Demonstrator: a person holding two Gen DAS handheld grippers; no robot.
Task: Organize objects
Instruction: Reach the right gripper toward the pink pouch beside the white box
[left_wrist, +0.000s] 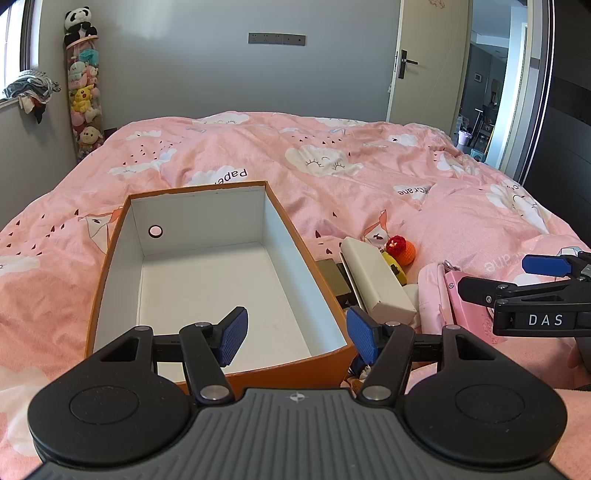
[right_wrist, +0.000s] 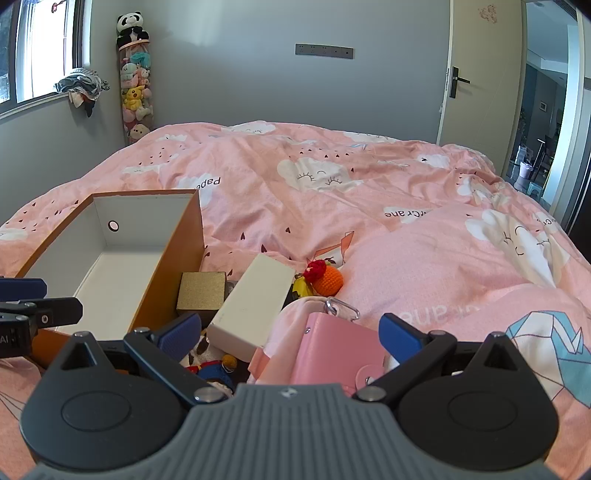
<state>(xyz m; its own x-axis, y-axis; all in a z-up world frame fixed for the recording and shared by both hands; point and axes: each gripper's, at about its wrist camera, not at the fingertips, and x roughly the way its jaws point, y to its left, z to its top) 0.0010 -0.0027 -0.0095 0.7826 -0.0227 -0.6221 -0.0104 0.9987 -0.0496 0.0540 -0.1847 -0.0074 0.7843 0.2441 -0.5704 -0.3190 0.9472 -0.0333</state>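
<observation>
An open orange box (left_wrist: 332, 295) with a bare white inside lies on the pink bed; it also shows in the right wrist view (right_wrist: 173, 266). My left gripper (left_wrist: 295, 338) is open, its jaws either side of the box's near right corner. Right of the box lie a gold box (right_wrist: 202, 295), a long white box (right_wrist: 255, 299), a crocheted orange (right_wrist: 328, 279), a yellow toy (right_wrist: 301, 290), a small figure toy (right_wrist: 218, 369) and a pink wallet (right_wrist: 332, 347). My right gripper (right_wrist: 291, 332) is open, jaws either side of the pink wallet.
The pink quilt (right_wrist: 369, 206) covers the bed. A tube of plush toys (right_wrist: 135, 96) stands in the far left corner. A window (right_wrist: 40, 48) is at the left, an open door (right_wrist: 476, 81) at the right.
</observation>
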